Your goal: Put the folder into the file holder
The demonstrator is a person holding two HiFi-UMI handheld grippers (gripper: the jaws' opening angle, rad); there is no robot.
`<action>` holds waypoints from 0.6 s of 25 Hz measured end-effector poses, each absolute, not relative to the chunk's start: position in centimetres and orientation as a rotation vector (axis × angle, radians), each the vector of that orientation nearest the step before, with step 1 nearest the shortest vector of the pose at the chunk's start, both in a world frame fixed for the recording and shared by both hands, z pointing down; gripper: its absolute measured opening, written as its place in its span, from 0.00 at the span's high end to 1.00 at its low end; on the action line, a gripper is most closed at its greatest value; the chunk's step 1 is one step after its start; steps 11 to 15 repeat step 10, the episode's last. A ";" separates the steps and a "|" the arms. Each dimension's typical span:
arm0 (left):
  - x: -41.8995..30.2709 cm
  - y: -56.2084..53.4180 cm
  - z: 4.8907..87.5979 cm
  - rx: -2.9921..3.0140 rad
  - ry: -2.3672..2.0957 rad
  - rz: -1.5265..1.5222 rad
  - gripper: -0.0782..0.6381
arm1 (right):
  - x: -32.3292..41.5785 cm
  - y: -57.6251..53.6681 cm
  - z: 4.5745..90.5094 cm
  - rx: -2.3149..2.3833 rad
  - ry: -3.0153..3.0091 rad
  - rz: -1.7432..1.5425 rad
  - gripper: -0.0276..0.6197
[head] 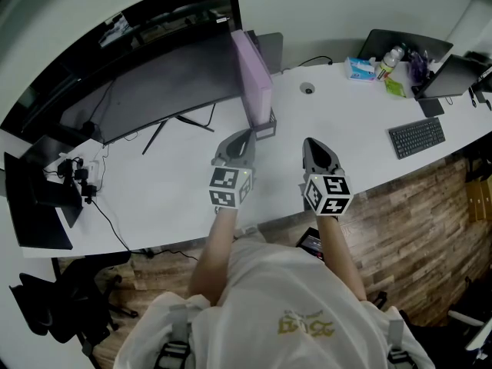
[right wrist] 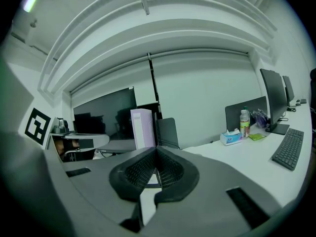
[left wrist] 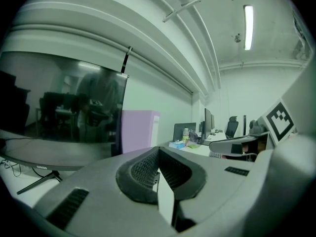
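I see the purple folder (head: 254, 74) standing upright on the white desk (head: 177, 187), with its lower end inside the dark file holder (head: 266, 128), so I judge that the placing itself is done. The long axis of the folder is vertical. Its thin edge looks towards me, and its broad faces run away towards the curved monitor (head: 154, 83). The left gripper (head: 247, 134) is the nearer one: its tips are just beside the front of the file holder, and the folder lies straight ahead of them and a little to the right. In the left gripper view its jaws are fully together with nothing between them, only the bare desk below. The right gripper (head: 310, 142) stands further right, apart from the holder, and the folder lies ahead and to its left. Its jaws are also pressed together and empty. If a correction is needed, I think the left gripper has the shorter way.
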State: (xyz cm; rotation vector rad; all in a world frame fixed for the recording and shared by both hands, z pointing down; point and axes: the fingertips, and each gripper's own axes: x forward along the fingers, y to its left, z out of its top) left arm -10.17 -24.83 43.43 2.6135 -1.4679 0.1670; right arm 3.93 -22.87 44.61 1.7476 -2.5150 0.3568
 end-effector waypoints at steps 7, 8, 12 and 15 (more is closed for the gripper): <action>-10.2 -25.1 43.7 2.611 -1.463 0.172 0.87 | 4.0 -23.1 44.9 1.753 -2.513 0.369 0.94; -10.3 -25.2 43.7 2.612 -1.462 0.173 0.87 | 3.9 -23.1 44.9 1.753 -2.513 0.371 0.94; -10.4 -25.2 43.7 2.612 -1.460 0.174 0.87 | 3.8 -23.1 45.0 1.752 -2.513 0.373 0.94; -10.4 -25.2 43.7 2.612 -1.460 0.174 0.87 | 3.8 -23.1 45.0 1.752 -2.513 0.373 0.94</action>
